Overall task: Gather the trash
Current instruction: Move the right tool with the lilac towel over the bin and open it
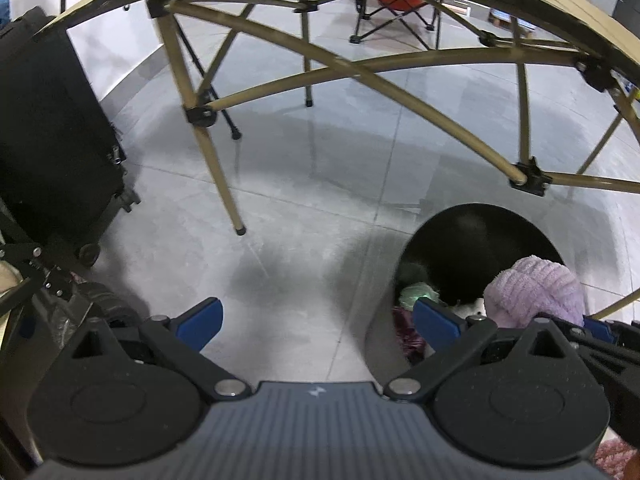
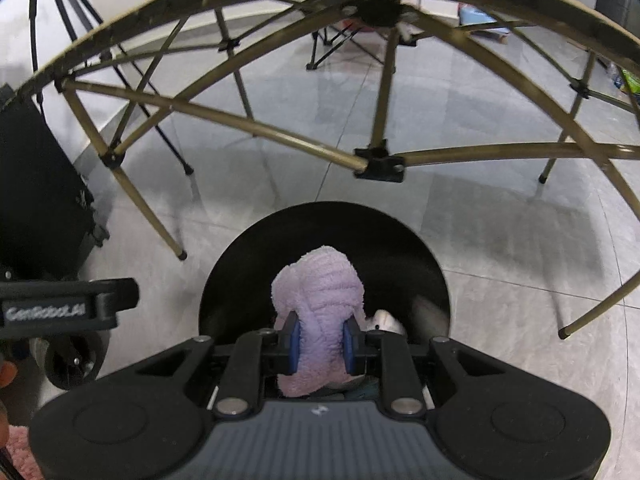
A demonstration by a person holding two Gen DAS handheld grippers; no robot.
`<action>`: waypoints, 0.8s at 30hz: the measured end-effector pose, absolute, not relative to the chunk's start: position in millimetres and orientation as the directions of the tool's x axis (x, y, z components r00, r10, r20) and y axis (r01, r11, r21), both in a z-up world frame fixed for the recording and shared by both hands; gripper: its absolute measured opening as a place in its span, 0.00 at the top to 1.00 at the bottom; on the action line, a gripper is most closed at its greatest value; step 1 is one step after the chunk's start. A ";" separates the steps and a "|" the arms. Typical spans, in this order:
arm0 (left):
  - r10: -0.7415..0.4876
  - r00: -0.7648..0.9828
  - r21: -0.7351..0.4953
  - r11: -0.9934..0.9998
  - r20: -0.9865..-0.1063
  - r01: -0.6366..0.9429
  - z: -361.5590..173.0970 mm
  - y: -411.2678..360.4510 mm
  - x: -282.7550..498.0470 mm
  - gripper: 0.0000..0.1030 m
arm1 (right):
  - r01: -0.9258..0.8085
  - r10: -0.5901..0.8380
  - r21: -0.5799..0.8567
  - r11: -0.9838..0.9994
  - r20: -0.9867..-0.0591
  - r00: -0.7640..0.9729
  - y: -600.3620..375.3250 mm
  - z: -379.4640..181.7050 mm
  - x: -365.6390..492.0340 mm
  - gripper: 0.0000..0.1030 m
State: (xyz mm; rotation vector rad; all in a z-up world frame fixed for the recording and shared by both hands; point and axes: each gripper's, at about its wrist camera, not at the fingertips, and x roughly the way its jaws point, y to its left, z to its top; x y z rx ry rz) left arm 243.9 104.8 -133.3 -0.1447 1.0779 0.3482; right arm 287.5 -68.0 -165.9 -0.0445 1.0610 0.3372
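Lilac terry cloth (image 2: pixel 318 312), bunched into a wad, sits clamped between the blue pads of my right gripper (image 2: pixel 319 340); the pads press into its sides and the upper part of the wad bulges above them. In the right wrist view the wad hangs directly over the round black mouth of the bin (image 2: pixel 248 256), which stands on the grey tiled floor (image 2: pixel 500 216) just in front of the tan folding table frame (image 2: pixel 280 128).

My left gripper (image 1: pixel 316 320) is spread wide with nothing between its blue fingers (image 1: pixel 204 320); only bare floor shows in the gap. From this side the bin's opening (image 1: pixel 472 240) lies to the right, with the lilac cloth above its near rim.

Contents of the bin, as far as visible: a pale green crumpled item (image 1: pixel 416 294), something white (image 2: pixel 384 320) beside the cloth, and a dark reddish piece (image 1: pixel 408 332) lower down. I judge these to be trash already collected, so the task looks well under way. The step in hand appears to be the drop of the cloth, not yet made. A black wheeled case (image 1: pixel 52 140) stands at the left; whether further trash waits elsewhere, neither view shows.
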 end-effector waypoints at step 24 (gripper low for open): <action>0.213 0.455 0.028 0.925 -0.865 -0.379 -123.8 126.8 228.7 0.00 | -0.288 0.179 0.058 0.956 -0.893 0.414 -46.7 -183.8 303.9 0.00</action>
